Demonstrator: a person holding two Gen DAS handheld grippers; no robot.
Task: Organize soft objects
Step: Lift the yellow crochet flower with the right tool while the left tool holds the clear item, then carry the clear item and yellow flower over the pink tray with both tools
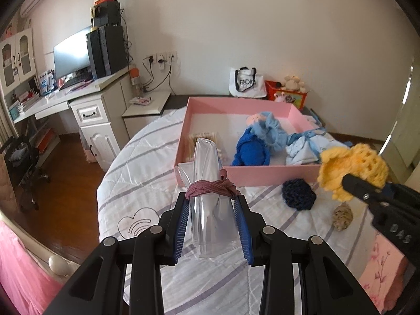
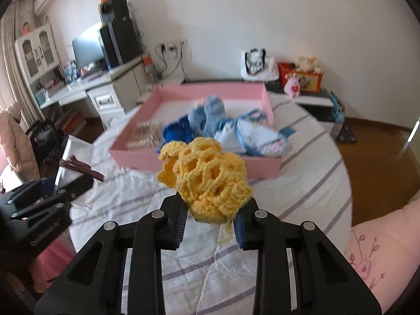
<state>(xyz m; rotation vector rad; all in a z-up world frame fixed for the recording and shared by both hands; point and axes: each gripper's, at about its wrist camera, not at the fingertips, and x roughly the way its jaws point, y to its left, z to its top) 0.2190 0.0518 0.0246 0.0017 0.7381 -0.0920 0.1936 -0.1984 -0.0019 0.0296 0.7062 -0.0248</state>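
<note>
The right gripper (image 2: 211,216) clamps a yellow crochet piece (image 2: 207,178) above the bed (image 2: 302,183), short of the pink box (image 2: 136,155), likely its destination; the left gripper (image 1: 211,202) pinches a yarn-tied clear plastic bag (image 1: 207,173).
</note>
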